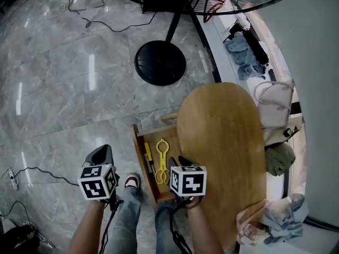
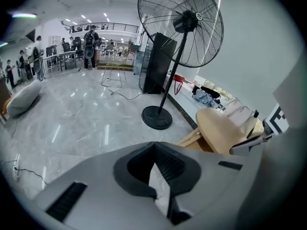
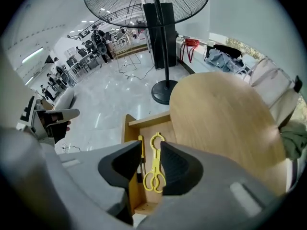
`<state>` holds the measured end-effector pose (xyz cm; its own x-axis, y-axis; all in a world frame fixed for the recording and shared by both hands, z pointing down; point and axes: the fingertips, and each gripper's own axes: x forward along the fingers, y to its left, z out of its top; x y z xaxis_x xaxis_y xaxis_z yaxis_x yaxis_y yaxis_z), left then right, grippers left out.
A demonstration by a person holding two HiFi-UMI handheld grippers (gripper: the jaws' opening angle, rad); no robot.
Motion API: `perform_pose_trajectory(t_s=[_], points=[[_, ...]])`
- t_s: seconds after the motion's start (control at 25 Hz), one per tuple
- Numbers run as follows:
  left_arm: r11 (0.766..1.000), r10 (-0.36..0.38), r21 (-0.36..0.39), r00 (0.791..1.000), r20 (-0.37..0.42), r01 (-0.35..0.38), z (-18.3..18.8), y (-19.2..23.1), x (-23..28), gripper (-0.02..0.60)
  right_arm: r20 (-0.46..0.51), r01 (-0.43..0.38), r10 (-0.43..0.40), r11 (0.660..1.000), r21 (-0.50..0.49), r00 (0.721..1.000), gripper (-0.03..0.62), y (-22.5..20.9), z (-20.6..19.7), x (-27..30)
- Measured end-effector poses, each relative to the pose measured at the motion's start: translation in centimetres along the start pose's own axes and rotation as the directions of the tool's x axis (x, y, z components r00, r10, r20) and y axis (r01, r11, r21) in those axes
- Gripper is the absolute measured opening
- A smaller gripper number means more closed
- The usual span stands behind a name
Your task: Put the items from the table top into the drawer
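- 2 grippers: the left gripper [image 1: 100,153] hangs over the bare floor, left of the drawer and apart from it. Its jaws are clenched tip to tip with nothing in them.
- The right gripper [image 1: 181,161] hangs above the near end of the drawer, beside the table's edge. Its jaws are released, with a clear gap and nothing gripped.
- 1 wooden drawer [image 1: 139,157], pulled out from under the table towards the person.
- 2 items lie flat in the drawer, side by side along its length: yellow tongs [image 1: 161,160] with scissor-style loops, and left of them a thin yellow-handled tool [image 1: 149,155].
- 1 oval wooden table top [image 1: 222,142], overhanging the drawer's far right part.
- 1 tall fan, its round black base [image 1: 160,62] on the floor beyond the drawer.
- Black cables [image 1: 106,23] trail over the grey marble floor.
- Along the wall: a blue cloth [image 1: 241,49], a white bag [image 1: 275,107] and a green cloth [image 1: 279,157].
- 1 shoe [image 1: 131,182] shows just left of the drawer front.
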<state>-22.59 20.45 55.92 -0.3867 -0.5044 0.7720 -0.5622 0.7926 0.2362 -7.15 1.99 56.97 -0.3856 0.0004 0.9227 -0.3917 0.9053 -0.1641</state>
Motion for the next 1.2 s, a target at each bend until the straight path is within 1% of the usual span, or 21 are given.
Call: perform_pose_trajectory(t_s=[0.12,0.2,0.36,0.44,0.52,0.64,0.72,0.8,0.88,0.96,1.08,1.2], points=[[0.999,-0.024,0.025,1.000,0.018,0.024,2.0,-2.3,-2.3,-0.005,0.017,-0.007,0.007,1.000,0.020,1.000,0.114,-0.9,0.3,-3.5],[0.997,-0.054,0.060,0.998,0.017,0.053,3.1,-4.1,-4.3,-0.005,0.033,0.005,-0.006,0.999,0.033,0.999,0.089,-1.7,0.2,-6.6],[0.986,-0.108,0.127,0.994,0.021,0.104,6.0,-7.6,-9.0,-0.005,0.075,0.034,-0.037,0.998,0.046,0.997,0.072,-2.6,0.3,-13.4],[0.982,-0.135,0.142,0.990,0.041,0.128,7.7,-9.0,-11.5,-0.005,0.114,0.061,-0.068,0.996,0.062,0.991,0.043,-2.8,0.5,-17.0],[0.976,-0.168,0.155,0.983,0.070,0.155,9.9,-10.4,-13.8,-0.005,0.176,0.093,-0.108,0.991,0.093,0.979,0.015,-3.2,1.5,-20.5],[0.963,-0.218,0.184,0.971,0.095,0.198,13.5,-12.8,-17.0,-0.005,0.276,0.127,-0.167,0.979,0.159,0.947,0.006,-4.0,3.5,-25.8],[0.953,-0.242,0.213,0.965,0.100,0.217,15.1,-14.2,-19.3,-0.005,0.317,0.144,-0.203,0.969,0.200,0.927,0.006,-4.4,3.8,-29.0],[0.940,-0.266,0.249,0.957,0.112,0.232,16.4,-15.4,-21.4,-0.005,0.345,0.185,-0.258,0.956,0.229,0.902,0.006,-5.0,3.7,-31.9],[0.928,-0.292,0.277,0.948,0.128,0.248,17.6,-16.6,-23.4,-0.005,0.371,0.255,-0.334,0.935,0.246,0.867,0.006,-5.7,3.4,-35.0],[0.920,-0.316,0.290,0.938,0.146,0.265,18.6,-17.4,-25.2,-0.005,0.400,0.298,-0.392,0.913,0.278,0.828,0.006,-6.2,2.9,-37.7],[0.908,-0.349,0.305,0.922,0.166,0.288,20.2,-18.3,-26.7,-0.005,0.442,0.299,-0.430,0.893,0.335,0.787,0.006,-6.6,2.5,-40.4],[0.897,-0.363,0.328,0.917,0.162,0.297,20.8,-18.9,-26.8,-0.005,0.452,0.310,-0.460,0.877,0.368,0.764,0.006,-7.1,1.9,-41.7]])
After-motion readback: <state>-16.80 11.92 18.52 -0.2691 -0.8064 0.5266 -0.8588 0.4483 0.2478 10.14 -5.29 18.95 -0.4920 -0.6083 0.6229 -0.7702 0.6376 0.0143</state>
